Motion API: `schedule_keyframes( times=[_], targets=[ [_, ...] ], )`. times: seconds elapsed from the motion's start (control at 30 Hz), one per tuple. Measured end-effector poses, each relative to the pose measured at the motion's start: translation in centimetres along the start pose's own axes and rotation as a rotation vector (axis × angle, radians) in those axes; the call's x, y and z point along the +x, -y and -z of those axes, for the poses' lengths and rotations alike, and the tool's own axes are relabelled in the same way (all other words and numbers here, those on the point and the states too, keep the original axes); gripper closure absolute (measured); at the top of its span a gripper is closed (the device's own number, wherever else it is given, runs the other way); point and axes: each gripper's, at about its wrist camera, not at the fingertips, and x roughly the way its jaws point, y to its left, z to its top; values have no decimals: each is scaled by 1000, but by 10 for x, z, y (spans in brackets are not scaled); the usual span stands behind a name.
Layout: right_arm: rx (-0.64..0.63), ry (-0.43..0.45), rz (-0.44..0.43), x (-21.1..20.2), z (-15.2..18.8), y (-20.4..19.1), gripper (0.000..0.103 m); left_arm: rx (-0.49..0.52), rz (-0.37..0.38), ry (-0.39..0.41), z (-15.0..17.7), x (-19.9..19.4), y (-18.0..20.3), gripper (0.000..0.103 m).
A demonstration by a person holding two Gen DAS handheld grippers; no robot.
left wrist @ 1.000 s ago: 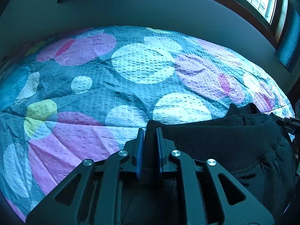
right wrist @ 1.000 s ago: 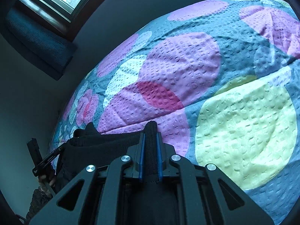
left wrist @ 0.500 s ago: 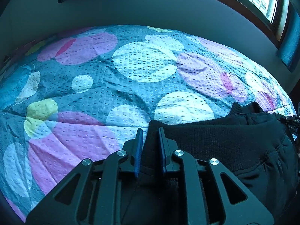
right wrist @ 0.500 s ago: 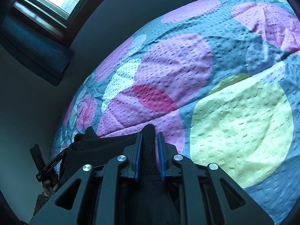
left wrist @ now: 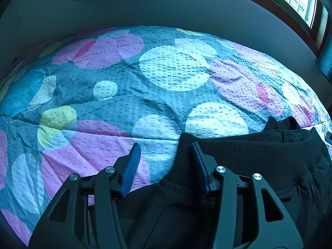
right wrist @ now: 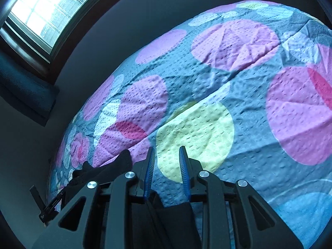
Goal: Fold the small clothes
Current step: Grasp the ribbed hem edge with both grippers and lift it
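Note:
A black garment with a ribbed waistband (left wrist: 259, 155) lies on the bed, at the lower right of the left wrist view. My left gripper (left wrist: 165, 151) is open; the waistband's left corner rests against the inner face of its right finger, loose. In the right wrist view the same garment (right wrist: 108, 172) lies at the lower left, left of my right gripper (right wrist: 167, 155). That gripper is open, with only the bedspread showing between its fingertips; dark cloth lies under its base.
The bed carries a blue bedspread with big coloured circles (left wrist: 172, 68), also seen in the right wrist view (right wrist: 195, 128). A grey wall and a window (right wrist: 47, 6) stand behind the bed. The other gripper's tip (right wrist: 51, 203) shows at the lower left.
Both grippers were shut on the black waistband a second ago. Both have opened and let it go, and the right gripper has shifted to the right, off the cloth.

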Motion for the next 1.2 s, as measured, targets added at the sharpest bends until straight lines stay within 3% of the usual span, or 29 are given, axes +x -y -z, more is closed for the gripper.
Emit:
schedule_keyframes(
  times=[0.13,0.27,0.4,0.53,0.67,0.8,0.93,1.2],
  targets=[
    [-35,40,-58,-35,2,-24,77,-39,40,9,1,-23,-11,48],
    [-53,41,-154,-52,15,-58,69,-68,95,36,10,-59,-26,41],
    [-86,-24,-268,-41,45,-101,49,-50,96,36,43,-90,-37,31],
    [-120,-170,-356,-2,82,-141,48,-110,124,6,86,-105,-62,28],
    [-156,-250,-359,42,101,-176,48,-194,158,-33,112,-104,-88,28],
    [-169,-267,-353,73,103,-201,48,-227,184,-33,115,-102,-104,27],
    [-191,-306,-216,114,103,-204,47,-212,214,-29,104,-95,-100,23],
    [-190,-308,-245,123,107,-195,48,-155,302,-73,73,-64,-85,20]
  ],
)
